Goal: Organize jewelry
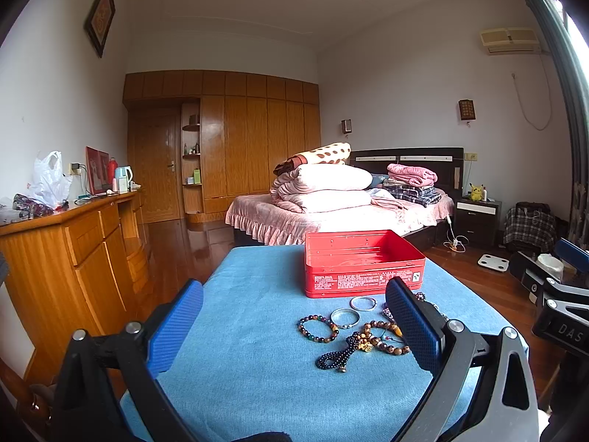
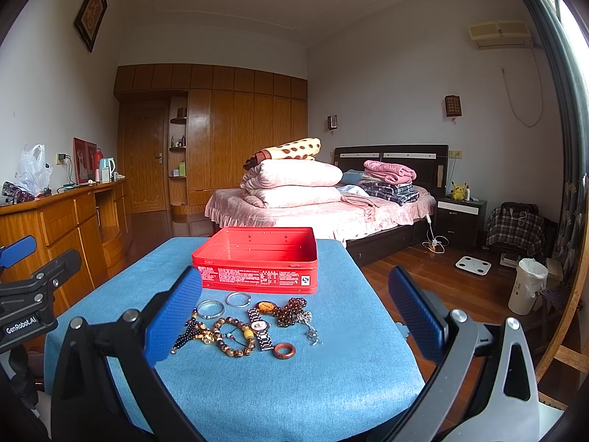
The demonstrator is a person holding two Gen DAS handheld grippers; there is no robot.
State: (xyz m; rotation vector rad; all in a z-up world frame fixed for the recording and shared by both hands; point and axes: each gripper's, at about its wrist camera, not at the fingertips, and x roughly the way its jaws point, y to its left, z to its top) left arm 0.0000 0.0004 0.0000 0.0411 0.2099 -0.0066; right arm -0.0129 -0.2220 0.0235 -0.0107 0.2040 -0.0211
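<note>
An open red tin box (image 1: pixel 362 263) (image 2: pixel 257 259) stands empty on a blue cloth-covered table (image 1: pixel 250 361) (image 2: pixel 287 379). In front of it lies a cluster of jewelry: two silver bangles (image 1: pixel 362 302) (image 2: pixel 210 309), a multicoloured bead bracelet (image 1: pixel 317 328), a brown bead bracelet (image 2: pixel 234 336), dark bead strings (image 1: pixel 337 355), a wristwatch (image 2: pixel 260 328) and a reddish ring (image 2: pixel 284 350). My left gripper (image 1: pixel 294 316) hovers open just short of the pile. My right gripper (image 2: pixel 294 313) is open too, above the jewelry. Nothing is held between either pair of fingers.
A wooden dresser (image 1: pixel 73 243) runs along the left wall. Behind the table are a bed (image 2: pixel 313 210) with folded bedding, a nightstand (image 2: pixel 460 217) and a wardrobe (image 1: pixel 235 140). A white bin (image 2: pixel 526 285) and a scale (image 2: pixel 473 266) sit on the floor at right.
</note>
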